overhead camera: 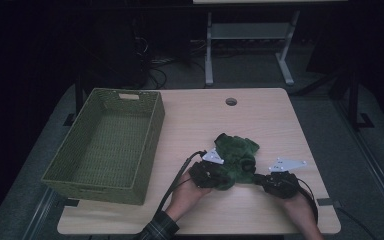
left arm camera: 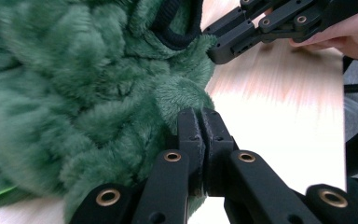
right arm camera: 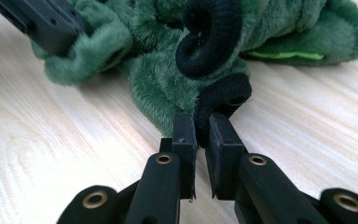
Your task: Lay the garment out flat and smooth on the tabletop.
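Black jaws of my left gripper (left arm camera: 200,135) pinch the green fleece garment's (overhead camera: 236,152) edge; my right gripper (right arm camera: 200,135), at its 5 o'clock, clamps a black cuff (right arm camera: 223,98). Basket (overhead camera: 147,145) sits at 9 o'clock. Thin bites on plush could slip when lifted.

A basket (overhead camera: 105,145) is being carried on the table (overhead camera: 260,120) at nine o'clock; a plush garment (overhead camera: 236,155) is lying at five o'clock.

One green plush garment (overhead camera: 236,154), one woven basket (overhead camera: 107,145), two grippers and one table (overhead camera: 260,115)
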Tool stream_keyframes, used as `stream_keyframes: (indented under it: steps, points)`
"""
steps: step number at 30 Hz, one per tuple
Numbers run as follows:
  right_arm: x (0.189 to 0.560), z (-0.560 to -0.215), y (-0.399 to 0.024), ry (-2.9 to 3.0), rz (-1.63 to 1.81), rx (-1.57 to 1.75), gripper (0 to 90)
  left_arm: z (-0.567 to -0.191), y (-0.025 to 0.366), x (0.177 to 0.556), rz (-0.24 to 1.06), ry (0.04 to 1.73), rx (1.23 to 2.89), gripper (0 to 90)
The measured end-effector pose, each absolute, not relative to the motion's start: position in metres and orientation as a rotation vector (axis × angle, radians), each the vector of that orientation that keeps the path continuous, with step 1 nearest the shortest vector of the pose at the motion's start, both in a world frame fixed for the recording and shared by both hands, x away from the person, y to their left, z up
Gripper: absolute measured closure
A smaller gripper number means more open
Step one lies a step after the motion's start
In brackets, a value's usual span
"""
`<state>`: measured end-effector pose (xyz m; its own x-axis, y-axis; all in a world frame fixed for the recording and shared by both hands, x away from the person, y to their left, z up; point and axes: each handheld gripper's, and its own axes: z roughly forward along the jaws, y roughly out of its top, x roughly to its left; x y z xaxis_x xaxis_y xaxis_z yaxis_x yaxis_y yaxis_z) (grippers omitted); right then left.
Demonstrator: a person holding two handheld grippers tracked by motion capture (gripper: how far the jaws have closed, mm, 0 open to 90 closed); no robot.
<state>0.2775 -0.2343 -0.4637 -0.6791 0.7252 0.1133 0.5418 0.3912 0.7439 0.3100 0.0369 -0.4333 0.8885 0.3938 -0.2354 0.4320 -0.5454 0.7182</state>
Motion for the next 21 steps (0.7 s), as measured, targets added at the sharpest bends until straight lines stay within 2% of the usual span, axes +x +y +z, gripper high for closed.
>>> stream_keyframes:
  steps: [14, 21]
  points:
    - [0.274, -0.456, -0.244, 2.414, 1.204, 1.114, 82.7, -0.420, 0.094, 0.312, 0.011, 0.633, 2.110, 88.0]
    - [0.271, -0.452, -0.256, 2.402, 1.212, 1.132, 82.8, -0.425, 0.105, 0.309, 0.011, 0.661, 2.109, 88.1]
